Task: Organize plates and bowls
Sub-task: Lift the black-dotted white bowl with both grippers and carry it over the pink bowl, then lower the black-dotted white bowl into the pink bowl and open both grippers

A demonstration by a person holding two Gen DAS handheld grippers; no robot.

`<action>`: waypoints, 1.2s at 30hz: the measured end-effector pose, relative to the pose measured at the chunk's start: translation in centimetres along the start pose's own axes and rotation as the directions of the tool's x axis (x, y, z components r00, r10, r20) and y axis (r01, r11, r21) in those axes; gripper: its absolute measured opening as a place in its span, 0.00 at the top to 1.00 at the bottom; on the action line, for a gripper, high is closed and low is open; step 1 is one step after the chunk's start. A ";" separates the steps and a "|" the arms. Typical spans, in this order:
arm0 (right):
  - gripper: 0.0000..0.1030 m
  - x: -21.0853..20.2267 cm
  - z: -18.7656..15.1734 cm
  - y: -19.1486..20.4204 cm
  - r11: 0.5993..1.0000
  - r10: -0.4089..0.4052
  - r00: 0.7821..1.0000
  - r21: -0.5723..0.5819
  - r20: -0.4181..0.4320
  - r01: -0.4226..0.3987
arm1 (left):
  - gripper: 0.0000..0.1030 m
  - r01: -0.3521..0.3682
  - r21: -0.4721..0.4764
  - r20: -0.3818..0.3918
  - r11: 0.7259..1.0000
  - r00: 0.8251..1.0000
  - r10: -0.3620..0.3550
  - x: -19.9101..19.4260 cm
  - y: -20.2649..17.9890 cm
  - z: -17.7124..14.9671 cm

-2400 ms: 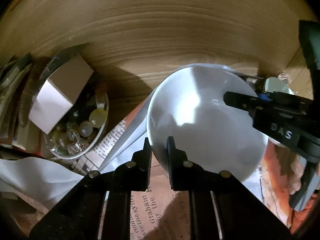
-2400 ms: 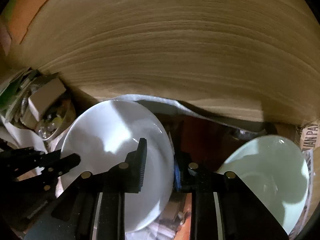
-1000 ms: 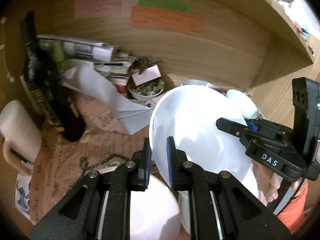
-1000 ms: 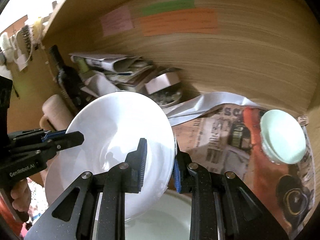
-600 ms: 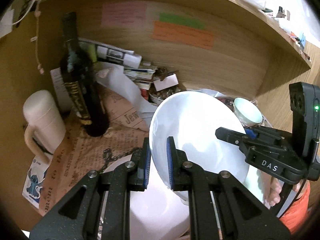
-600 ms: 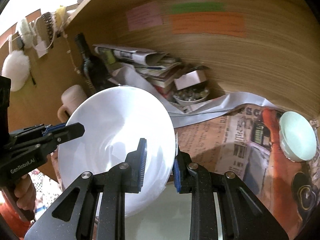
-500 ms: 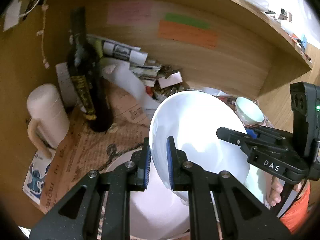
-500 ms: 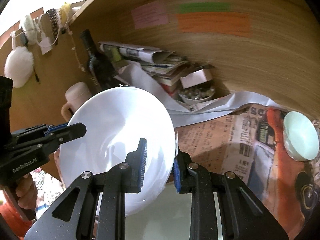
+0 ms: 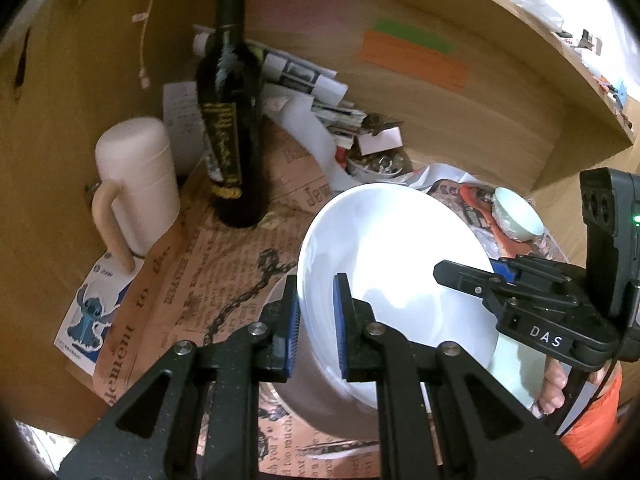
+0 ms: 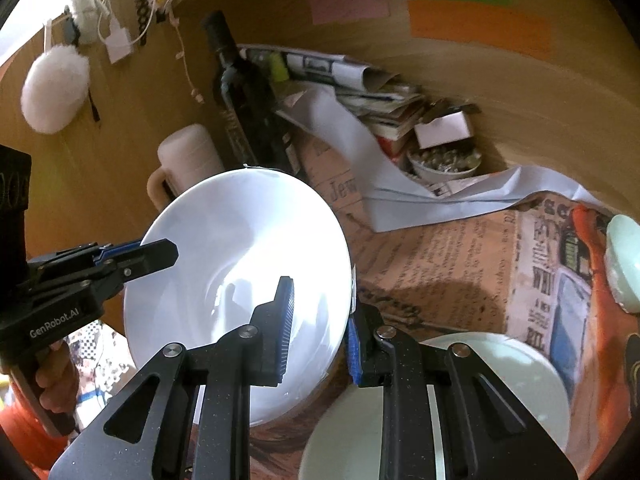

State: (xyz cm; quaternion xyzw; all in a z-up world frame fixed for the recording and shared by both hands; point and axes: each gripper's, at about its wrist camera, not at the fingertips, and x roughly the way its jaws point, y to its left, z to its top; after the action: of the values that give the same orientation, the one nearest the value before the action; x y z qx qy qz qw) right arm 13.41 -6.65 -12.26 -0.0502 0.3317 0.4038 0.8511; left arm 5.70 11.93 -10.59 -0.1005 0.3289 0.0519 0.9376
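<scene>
The left hand-held gripper point(image 9: 316, 320) is clenched on the near rim of the white plate point(image 9: 392, 264), and the right hand-held gripper point(image 10: 318, 332) is clamped on the opposite rim, so the plate hangs tilted between them above the bench point(image 9: 192, 272). Directly under it sits a white bowl point(image 9: 320, 392), and beside that a pale plate point(image 10: 500, 392) lies on the newspaper point(image 10: 440, 264). Open printed paper stretches ahead. Further back the dark bottle point(image 9: 228, 120) stands upright, the cream mug point(image 9: 136, 180) to its left. A small green bowl point(image 9: 516, 212) sits near the right edge, and a cluttered dish point(image 10: 444, 164) lies against the wooden back wall.
</scene>
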 end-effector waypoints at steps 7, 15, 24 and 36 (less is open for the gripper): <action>0.80 1.9 -0.9 0.7 1.000 0.006 0.999 0.001 -0.053 -0.006 | 0.87 -0.004 -0.015 -0.023 1.000 1.000 0.003 0.3 1.1 -1.1; 0.80 2.5 -1.1 1.1 1.000 -0.015 0.996 -0.016 -0.091 0.014 | 0.87 -0.023 0.000 -0.037 1.000 0.999 0.023 1.0 1.2 -1.9; 0.80 3.2 -1.5 1.3 0.999 -0.020 0.993 -0.034 -0.114 0.017 | 0.87 -0.075 0.031 -0.042 0.997 0.996 0.076 1.8 1.2 -2.6; 0.77 3.5 -1.8 2.8 0.985 -0.114 0.990 -0.140 -0.078 0.103 | 0.87 -0.116 0.070 -0.026 0.991 0.993 0.118 2.3 0.9 -3.0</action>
State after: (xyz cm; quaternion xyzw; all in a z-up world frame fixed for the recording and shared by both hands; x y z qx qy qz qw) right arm 11.98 -3.15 -15.27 -0.1431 0.3368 0.3759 0.8514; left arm 5.50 12.25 -14.43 -0.0494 0.3496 0.0941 0.9308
